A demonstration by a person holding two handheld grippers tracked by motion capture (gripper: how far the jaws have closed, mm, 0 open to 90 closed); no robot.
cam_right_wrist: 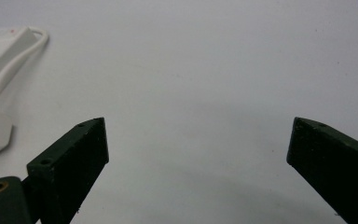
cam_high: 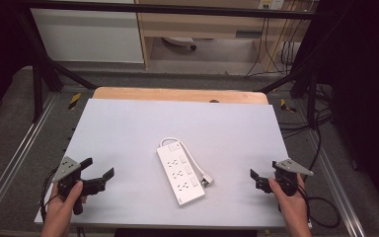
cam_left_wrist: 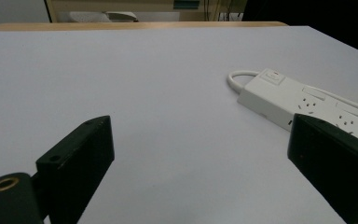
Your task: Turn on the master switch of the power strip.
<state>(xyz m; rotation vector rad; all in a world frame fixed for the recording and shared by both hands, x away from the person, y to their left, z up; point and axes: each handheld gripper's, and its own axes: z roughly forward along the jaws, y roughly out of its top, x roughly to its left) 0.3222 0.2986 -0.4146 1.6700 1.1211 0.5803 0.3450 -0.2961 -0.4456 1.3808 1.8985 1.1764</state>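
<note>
White power strip [cam_high: 180, 174] lies flat mid-surface [cam_high: 128, 128], three sockets up, cord [cam_high: 193, 160] looped alongside. Your left gripper [cam_high: 98, 175] and right gripper [cam_high: 257, 178]: jaws spread, empty, well apart from strip.

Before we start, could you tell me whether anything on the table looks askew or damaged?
Nothing looks damaged. The white power strip lies at a slant mid-table, its cable looped back alongside it and the plug beside it, unplugged.

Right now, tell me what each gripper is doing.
Left gripper: open, holding nothing, beside the power strip.
Right gripper: open, holding nothing, over the bare table.
</note>
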